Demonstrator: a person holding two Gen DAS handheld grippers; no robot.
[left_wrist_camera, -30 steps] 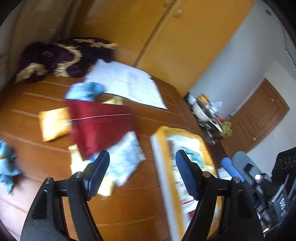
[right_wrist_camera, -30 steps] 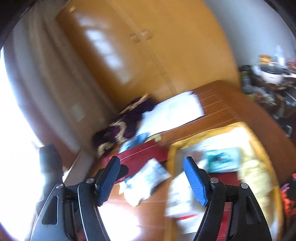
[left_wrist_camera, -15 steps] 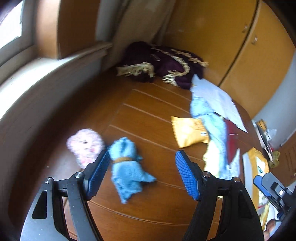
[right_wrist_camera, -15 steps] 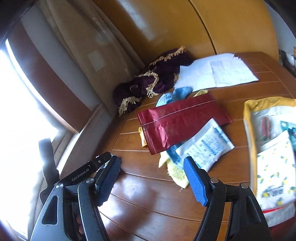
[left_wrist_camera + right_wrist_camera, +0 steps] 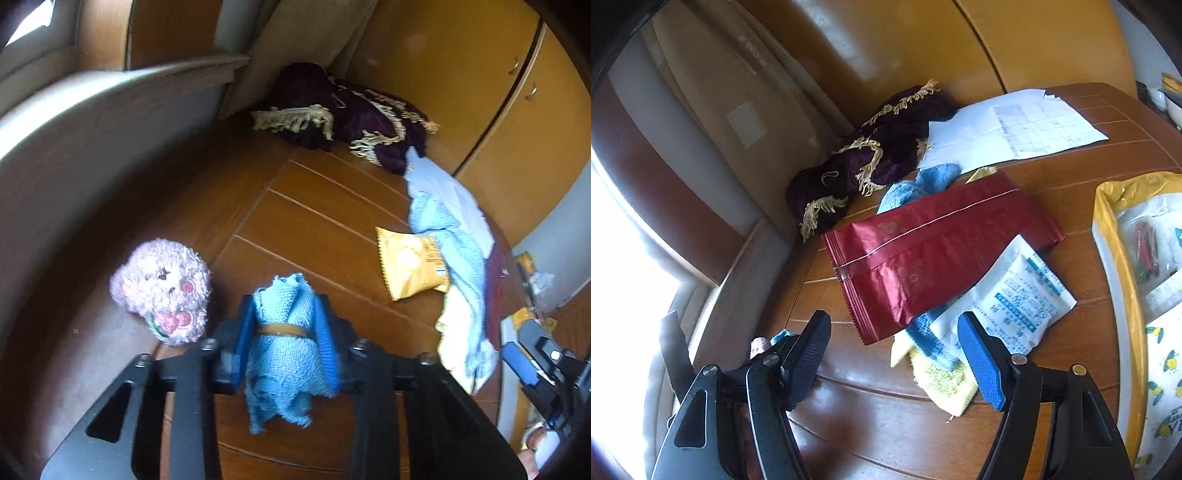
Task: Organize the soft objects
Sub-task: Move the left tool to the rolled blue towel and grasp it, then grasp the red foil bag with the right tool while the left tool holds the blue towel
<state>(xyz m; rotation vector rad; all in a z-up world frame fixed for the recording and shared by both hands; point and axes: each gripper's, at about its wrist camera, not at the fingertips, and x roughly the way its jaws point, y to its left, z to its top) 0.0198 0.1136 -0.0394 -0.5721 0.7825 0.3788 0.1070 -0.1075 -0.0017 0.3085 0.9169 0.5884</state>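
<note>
My left gripper is shut on a small blue knitted cloth bundle tied with a tan band, on the wooden table. A pink plush head lies just left of it. A light blue towel over a yellow cloth lies to the right. My right gripper stands open above the table, over the near edge of a pile: a red foil bag, a white printed pouch, a blue towel and a yellow cloth.
A dark purple fringed cloth lies at the table's back by the curtain. A yellow snack bag sits mid-table. White papers lie at the back. A yellow-rimmed tray holding packets stands at the right. Cabinets stand behind.
My left gripper swung left from the tray to the blue bundle, moved down over it and shut on it. My right gripper came lower toward the pile and stayed open.
</note>
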